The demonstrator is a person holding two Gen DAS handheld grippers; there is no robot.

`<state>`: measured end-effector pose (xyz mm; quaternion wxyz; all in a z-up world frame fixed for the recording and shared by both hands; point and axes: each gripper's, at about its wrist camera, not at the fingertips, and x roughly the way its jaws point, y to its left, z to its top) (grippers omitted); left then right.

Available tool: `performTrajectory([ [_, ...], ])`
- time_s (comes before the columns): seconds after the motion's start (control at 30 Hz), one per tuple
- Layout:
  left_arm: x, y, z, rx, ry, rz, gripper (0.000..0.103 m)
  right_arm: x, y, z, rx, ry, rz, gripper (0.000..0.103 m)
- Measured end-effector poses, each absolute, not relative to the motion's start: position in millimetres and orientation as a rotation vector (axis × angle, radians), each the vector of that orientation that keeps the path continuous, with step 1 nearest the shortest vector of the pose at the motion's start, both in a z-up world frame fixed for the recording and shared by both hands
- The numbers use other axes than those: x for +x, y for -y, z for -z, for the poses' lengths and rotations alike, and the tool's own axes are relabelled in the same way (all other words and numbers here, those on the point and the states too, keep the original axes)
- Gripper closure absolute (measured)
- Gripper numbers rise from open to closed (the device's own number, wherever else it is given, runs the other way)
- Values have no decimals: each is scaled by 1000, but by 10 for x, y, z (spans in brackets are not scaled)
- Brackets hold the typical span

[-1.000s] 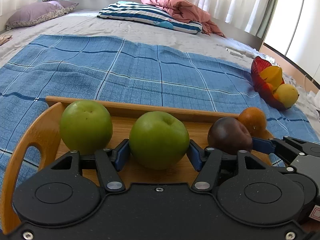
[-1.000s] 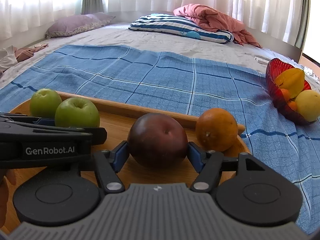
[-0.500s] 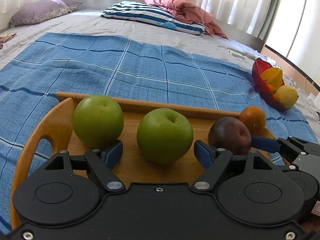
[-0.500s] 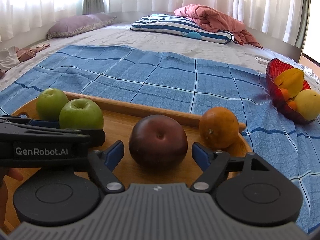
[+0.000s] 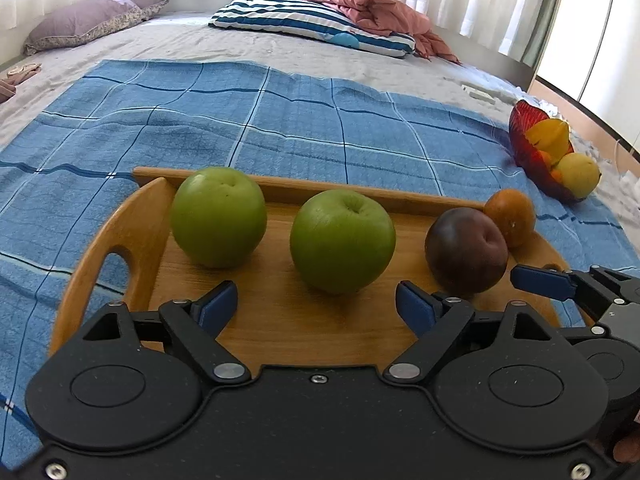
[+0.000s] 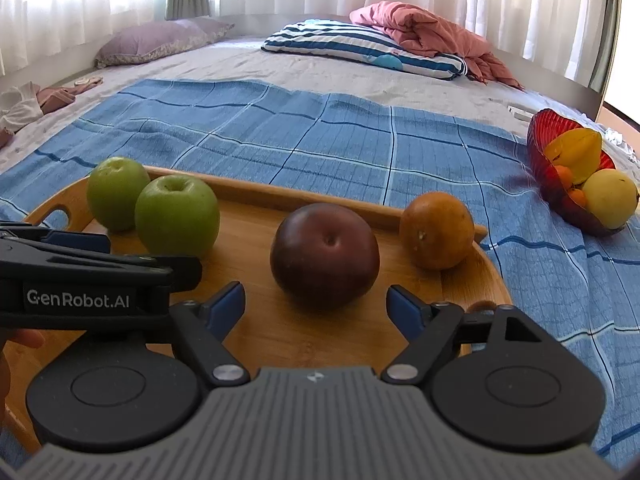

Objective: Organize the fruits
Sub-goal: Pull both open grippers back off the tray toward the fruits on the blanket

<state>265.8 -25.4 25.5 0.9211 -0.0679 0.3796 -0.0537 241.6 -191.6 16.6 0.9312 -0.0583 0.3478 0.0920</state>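
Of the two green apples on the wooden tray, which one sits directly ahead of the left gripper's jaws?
The green apple nearer the dark red fruit; the other green apple sits off by the tray's handle end.

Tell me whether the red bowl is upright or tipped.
Tipped. The red bowl lies on its side on the blanket, with a yellow fruit spilling out.

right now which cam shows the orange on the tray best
The right wrist view: the orange sits whole and unblocked near the wooden tray's right end. In the left wrist view it looks smaller, partly hidden behind the dark plum.
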Motion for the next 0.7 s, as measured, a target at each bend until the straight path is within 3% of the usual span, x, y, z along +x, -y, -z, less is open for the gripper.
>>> performTrajectory([
  [0.7,2153,119,-450,-121,-754,112,10,2117,1971,-256,-90,-748,-145,14],
])
